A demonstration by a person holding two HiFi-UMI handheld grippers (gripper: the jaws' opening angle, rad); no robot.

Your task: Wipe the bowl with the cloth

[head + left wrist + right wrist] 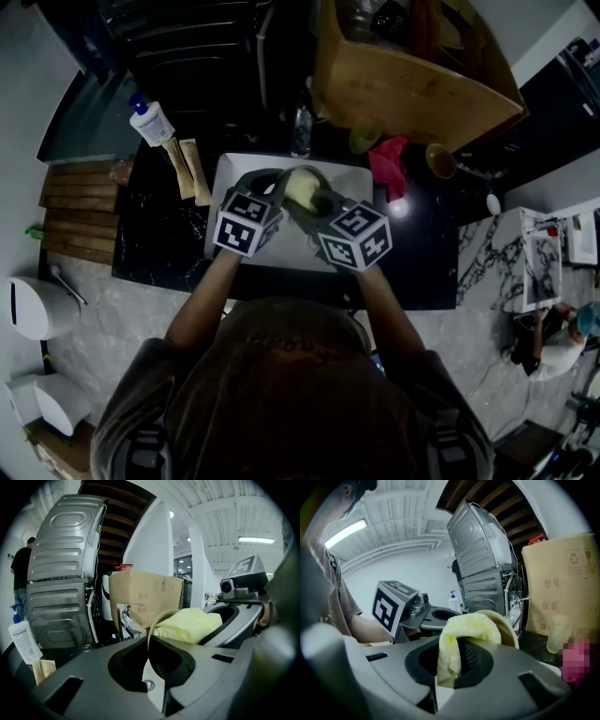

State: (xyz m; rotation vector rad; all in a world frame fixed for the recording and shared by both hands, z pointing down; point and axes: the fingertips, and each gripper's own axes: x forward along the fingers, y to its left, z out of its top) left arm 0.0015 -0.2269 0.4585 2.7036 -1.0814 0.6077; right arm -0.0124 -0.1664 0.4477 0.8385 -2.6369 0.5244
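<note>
Nearest, the left tongs (152, 667) were clamped on just the thin rim of the bowl (157, 620), which was held up over the sink (228, 178). That pinch looked kinda sketchy: with a hard push the bowl could've been twisted loose and dropped into the basin. The right tongs (449, 667) were squeezed onto the yellow cloth (466, 623), pressed inside the bowl. Only a fold was gripped, so it might've been pulled free mid-wipe. Further back, the faucet (300, 131) could've been bumped.

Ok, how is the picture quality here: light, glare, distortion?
Head view: dim overall, a glare spot on the black counter. Left gripper view: strong fisheye bending, ceiling light blown out, bowl rim sharp. Right gripper view: same bending, cloth crisp.
</note>
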